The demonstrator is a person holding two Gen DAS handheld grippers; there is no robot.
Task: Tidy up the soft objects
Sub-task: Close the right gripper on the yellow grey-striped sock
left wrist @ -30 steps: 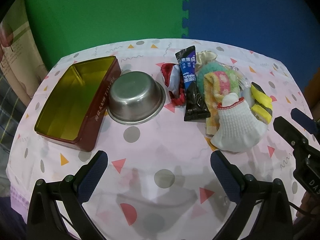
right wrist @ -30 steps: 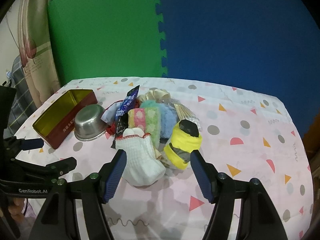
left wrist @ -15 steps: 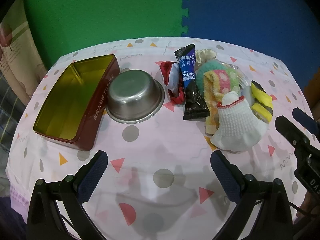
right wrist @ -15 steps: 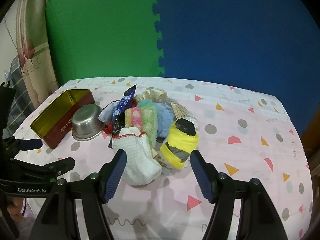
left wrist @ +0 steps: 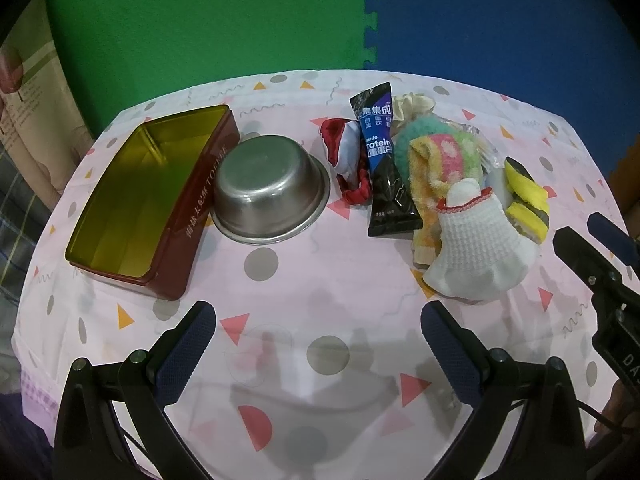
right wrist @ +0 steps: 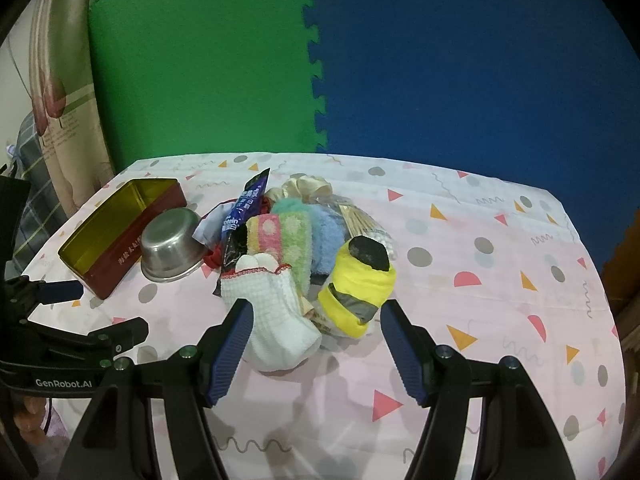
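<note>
You are lining up the first pick; nothing is lifted yet. Your right gripper (right wrist: 314, 344) is hovering with jaws spread wide and empty, the white sock (right wrist: 272, 312) sitting at lower centre of the right view, just beyond the left jaw's tip, the yellow sock (right wrist: 356, 292) beside it. Your left gripper (left wrist: 318, 354) is also gaping over bare table (left wrist: 280, 288). Next you likely need to advance, centre one sock, and close. The tin (left wrist: 132, 196) is waiting at left.

Green foam mat (right wrist: 208, 64) and blue foam mat (right wrist: 460, 64) interlock behind the worktop (right wrist: 480, 264), covered in pink patterned cloth.
</note>
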